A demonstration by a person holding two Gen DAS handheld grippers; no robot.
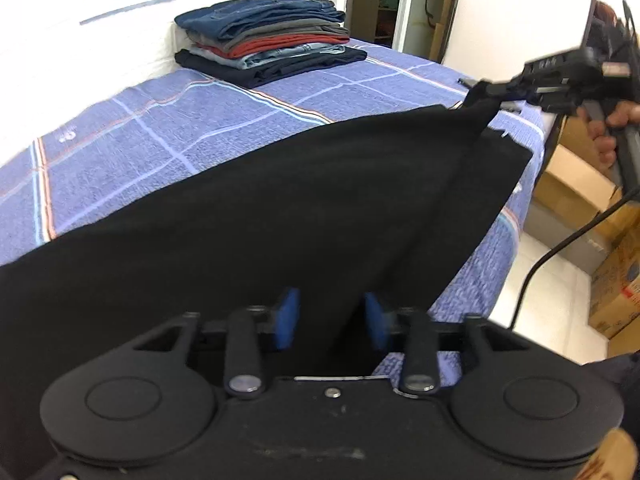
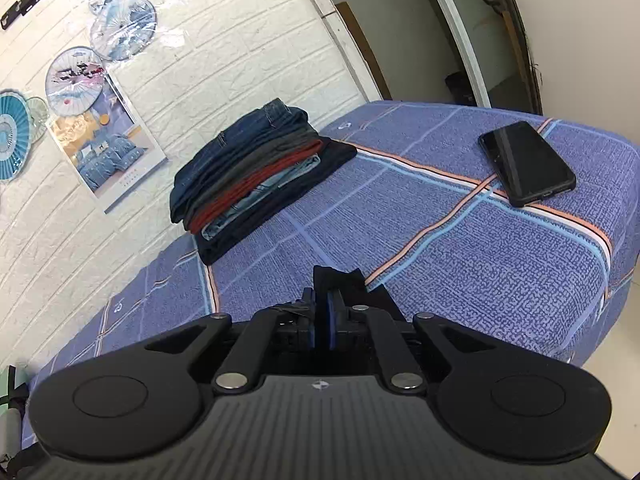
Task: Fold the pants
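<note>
Black pants [image 1: 280,208] hang spread over the bed [image 1: 140,140], short of the folded stack [image 1: 272,36]. Your left gripper [image 1: 331,322] shows a gap, cloth between its pads; grip unclear. Your right gripper [image 2: 326,312] pinches a corner. Folding barely begun.

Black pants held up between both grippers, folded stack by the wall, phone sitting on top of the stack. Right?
Not quite. The phone lies on the blue bedspread, apart from the folded stack, as the right wrist view shows. The rest holds: black pants between both grippers, stack by the wall.
</note>
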